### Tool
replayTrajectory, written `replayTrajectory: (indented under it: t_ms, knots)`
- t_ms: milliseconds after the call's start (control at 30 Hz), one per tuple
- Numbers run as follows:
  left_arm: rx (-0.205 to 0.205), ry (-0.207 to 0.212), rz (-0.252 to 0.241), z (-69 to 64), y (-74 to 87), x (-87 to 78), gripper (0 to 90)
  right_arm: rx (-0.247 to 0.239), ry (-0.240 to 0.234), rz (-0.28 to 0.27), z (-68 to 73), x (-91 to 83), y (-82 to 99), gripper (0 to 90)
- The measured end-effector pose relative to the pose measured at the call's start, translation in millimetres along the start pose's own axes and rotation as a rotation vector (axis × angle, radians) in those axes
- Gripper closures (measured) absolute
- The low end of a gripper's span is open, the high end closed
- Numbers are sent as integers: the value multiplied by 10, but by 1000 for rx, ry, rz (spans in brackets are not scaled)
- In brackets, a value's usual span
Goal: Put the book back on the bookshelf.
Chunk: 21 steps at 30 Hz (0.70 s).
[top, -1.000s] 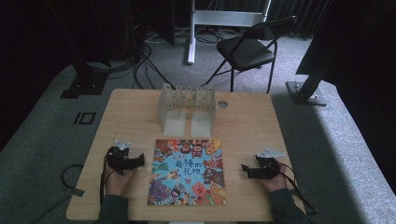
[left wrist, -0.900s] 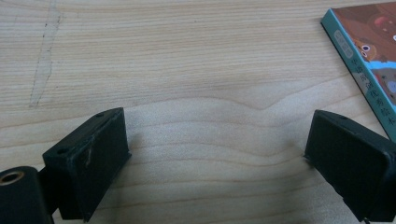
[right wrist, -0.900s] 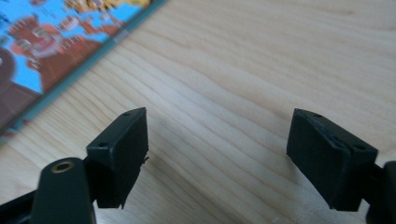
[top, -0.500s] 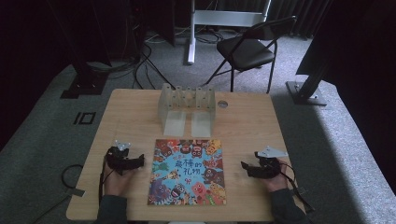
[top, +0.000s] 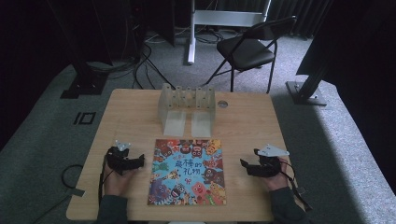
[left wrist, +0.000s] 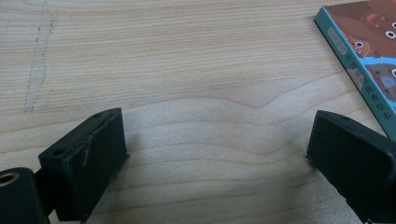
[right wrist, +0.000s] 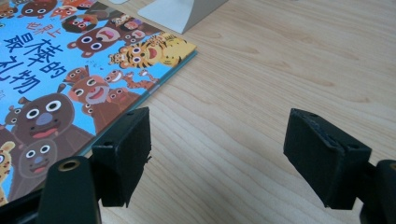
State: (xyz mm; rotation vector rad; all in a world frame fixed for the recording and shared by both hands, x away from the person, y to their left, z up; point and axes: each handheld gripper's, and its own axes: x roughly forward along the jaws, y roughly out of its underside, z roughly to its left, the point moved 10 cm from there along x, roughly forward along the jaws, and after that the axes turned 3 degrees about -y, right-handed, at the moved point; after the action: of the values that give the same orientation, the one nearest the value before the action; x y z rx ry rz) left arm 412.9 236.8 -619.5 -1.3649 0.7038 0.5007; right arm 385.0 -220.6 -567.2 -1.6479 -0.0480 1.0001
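Observation:
A colourful picture book (top: pixel 189 172) with cartoon animals lies flat on the wooden table (top: pixel 130 116), near the front edge and between my two grippers. My left gripper (top: pixel 140 161) rests left of the book and points toward it. In the left gripper view my left gripper (left wrist: pixel 215 154) is open over bare wood, with the book's teal edge (left wrist: pixel 369 56) at the upper right. My right gripper (top: pixel 243 165) is right of the book. Seen in the right gripper view, the right gripper (right wrist: pixel 217 149) is open beside the book (right wrist: pixel 56 70). Its jaws have just been closing slightly, with nothing between them.
A clear plastic rack (top: pixel 187 100) with upright dividers stands at the back middle of the table, and its base (right wrist: pixel 182 11) lies just beyond the book. A small round hole (top: pixel 222 104) is right of it. A black folding chair (top: pixel 247 49) stands behind the table.
The right gripper has lifted slightly off the table. The left gripper and the book have not moved.

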Motion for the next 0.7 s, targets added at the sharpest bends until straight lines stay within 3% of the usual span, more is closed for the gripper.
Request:
replayTrajectory:
  t_ms: [700]
  knots:
    - [7,6,0,-12,0,-1,47,-74,7,-16,135,28,-226,242]
